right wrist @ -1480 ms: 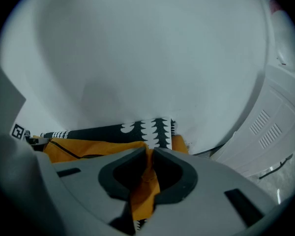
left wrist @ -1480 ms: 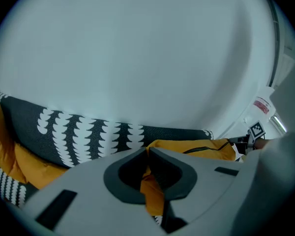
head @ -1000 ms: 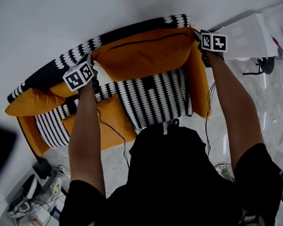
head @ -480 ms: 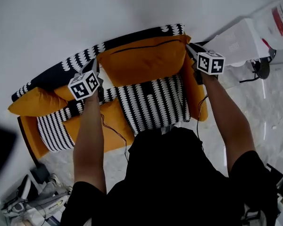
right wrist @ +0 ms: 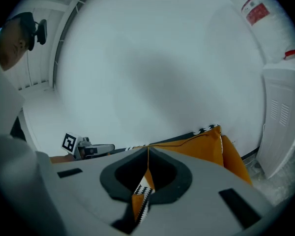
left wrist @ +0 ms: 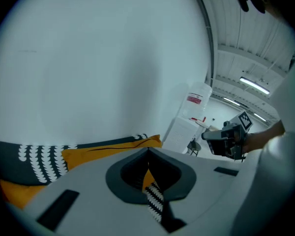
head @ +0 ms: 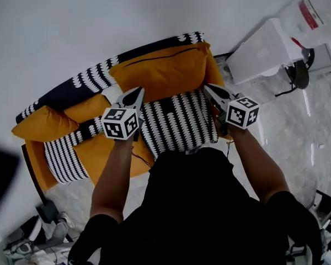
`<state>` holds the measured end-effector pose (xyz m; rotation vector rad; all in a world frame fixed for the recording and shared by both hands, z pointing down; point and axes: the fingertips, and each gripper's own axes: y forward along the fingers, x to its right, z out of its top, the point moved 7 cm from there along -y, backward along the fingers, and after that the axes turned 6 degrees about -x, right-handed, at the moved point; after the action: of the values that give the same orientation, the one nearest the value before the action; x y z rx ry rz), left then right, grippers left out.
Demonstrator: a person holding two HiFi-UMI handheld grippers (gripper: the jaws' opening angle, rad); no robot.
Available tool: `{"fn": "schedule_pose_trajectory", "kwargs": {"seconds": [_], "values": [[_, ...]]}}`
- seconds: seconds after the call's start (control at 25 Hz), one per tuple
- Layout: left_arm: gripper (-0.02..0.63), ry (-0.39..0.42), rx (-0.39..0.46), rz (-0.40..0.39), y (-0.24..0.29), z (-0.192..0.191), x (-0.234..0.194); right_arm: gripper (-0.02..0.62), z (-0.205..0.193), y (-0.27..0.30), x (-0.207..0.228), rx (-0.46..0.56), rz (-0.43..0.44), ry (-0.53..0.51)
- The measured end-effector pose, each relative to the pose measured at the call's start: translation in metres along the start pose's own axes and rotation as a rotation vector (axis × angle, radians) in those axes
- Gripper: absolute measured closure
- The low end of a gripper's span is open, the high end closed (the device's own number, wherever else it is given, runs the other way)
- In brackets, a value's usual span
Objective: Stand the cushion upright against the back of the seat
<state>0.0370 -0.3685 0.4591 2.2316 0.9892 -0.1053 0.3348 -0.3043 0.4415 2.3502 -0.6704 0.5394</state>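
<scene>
Cushion (head: 160, 73) upright — red label (head: 311, 9) on white container (head: 328, 16) illegible

A white wall (head: 71, 26) rose behind, a white cabinet (head: 262, 51) and a taller white unit with a red label (head: 314, 10) stood at right near a black stool (head: 298, 73) on pale marbled floor (head: 298, 131), and cluttered gear (head: 38, 242) lay lower left.

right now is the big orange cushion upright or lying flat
Upright: the cushion stands on edge against the sofa back, with the zip seam along its top.
</scene>
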Motion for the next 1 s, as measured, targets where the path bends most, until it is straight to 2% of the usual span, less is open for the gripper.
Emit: {"fn": "schedule_pose_trajectory", "kwargs": {"seconds": [0.16,0.28,0.4,0.48,0.64,0.84,1.0], "values": [[0.589,0.025,-0.019,-0.070,-0.015,-0.011,0.046,0.557,-0.016,-0.026,-0.034,-0.018,0.010,-0.068],[0.589,0.020,-0.016,-0.101,-0.018,-0.024,0.087,0.555,-0.034,-0.046,-0.050,-0.046,-0.015,-0.138],[0.589,0.018,-0.001,-0.137,-0.024,-0.039,0.130,0.555,-0.055,-0.066,-0.062,-0.050,-0.019,-0.135],[0.589,0.053,0.009,-0.139,-0.035,-0.048,0.154,0.555,-0.069,-0.083,-0.072,-0.040,0.000,-0.115],[0.589,0.131,0.030,-0.121,-0.073,-0.073,0.191,0.555,-0.105,-0.120,-0.096,-0.057,0.025,-0.163],[0.589,0.063,0.065,-0.070,-0.126,-0.128,0.221,0.555,-0.159,-0.169,-0.113,-0.067,0.037,-0.170],[0.589,0.064,0.054,0.017,-0.172,-0.169,0.230,0.555,-0.185,-0.204,-0.124,-0.036,0.056,-0.186]]}}
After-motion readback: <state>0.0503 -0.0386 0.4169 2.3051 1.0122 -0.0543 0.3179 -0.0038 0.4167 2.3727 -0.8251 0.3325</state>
